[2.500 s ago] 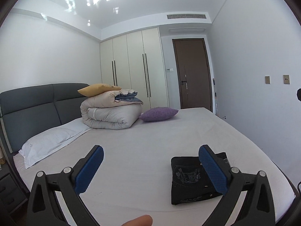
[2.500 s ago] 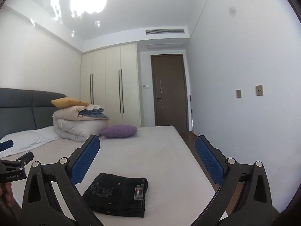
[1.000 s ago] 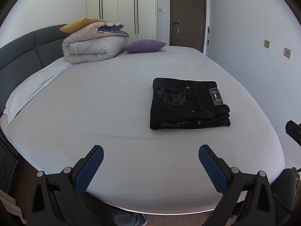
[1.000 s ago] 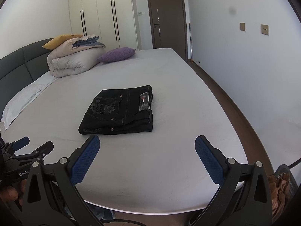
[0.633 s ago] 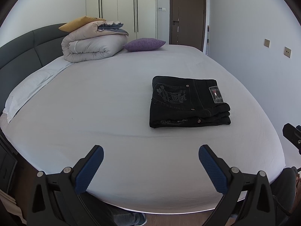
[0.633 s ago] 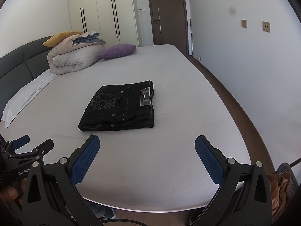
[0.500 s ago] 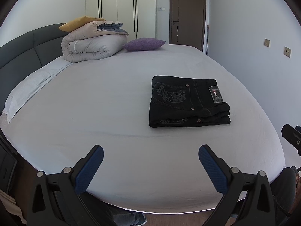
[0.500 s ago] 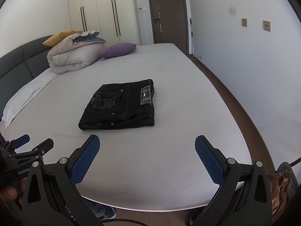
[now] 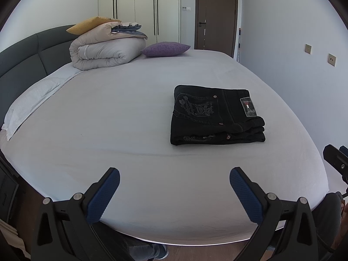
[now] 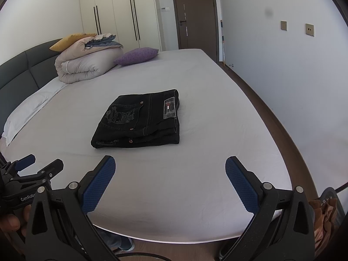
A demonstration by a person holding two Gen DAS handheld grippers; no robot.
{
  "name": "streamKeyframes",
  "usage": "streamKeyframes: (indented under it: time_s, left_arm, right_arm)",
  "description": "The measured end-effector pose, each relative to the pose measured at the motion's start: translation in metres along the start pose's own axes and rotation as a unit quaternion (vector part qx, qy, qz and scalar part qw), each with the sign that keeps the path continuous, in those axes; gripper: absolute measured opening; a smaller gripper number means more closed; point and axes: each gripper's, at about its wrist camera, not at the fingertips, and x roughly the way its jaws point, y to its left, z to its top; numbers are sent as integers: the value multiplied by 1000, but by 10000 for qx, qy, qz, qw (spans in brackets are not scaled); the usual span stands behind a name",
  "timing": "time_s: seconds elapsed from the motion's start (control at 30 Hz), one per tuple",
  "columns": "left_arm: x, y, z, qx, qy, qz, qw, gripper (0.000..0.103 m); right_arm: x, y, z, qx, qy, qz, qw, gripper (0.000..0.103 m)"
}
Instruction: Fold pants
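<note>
Black denim pants (image 9: 216, 115) lie fully folded on the white-sheeted bed (image 9: 108, 119). Left gripper (image 9: 174, 192) and right gripper (image 10: 169, 182) are both spread wide, empty, near the bed edge. Judgement: folding complete; nothing further required.

Readable: "GenRobo", cut off by the frame, white on black body of left tongs (image 10: 39, 165). Patch on folded pants (image 10: 139, 119): red-white mark, lettering illegible.

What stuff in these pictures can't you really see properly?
- Inner layers of the folded pants: both views show only the top and front edge.
- Patch on the pants: its writing is too small to read in either view.
- Right gripper in the left wrist view: cut off by the right edge.
- Yellow pillow: partly hidden behind the rolled duvet.
- Floor beside the bed: mostly blocked by gripper fingers.
</note>
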Motion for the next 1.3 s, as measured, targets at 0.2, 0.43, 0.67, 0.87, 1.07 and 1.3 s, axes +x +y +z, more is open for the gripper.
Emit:
streamKeyframes:
  time_s: [0.2, 0.43, 0.67, 0.87, 1.07, 1.3]
  left_arm:
    - [0, -1, 0, -2, 3, -1, 10000, 103]
    - [0, -2, 0, -1, 9, -1, 10000, 103]
    - [2, -4, -3, -6, 43, -40, 10000, 103]
    - [3, -3, -5, 2, 72, -81, 9999, 103]
    - [3, -3, -5, 4, 71, -77, 9999, 103]
    - [3, -2, -6, -2, 75, -92, 9999, 103]
  right_arm:
    - [4, 2, -1, -15, 21, 0, 10000, 103]
    - [4, 3, -2, -24, 24, -3, 10000, 103]
    - [9, 2, -4, -38, 51, 17, 10000, 103]
    - [12, 2, -4, -40, 73, 27, 10000, 103]
    - [12, 2, -4, -38, 76, 28, 10000, 103]
    - [13, 3, -5, -35, 81, 26, 10000, 103]
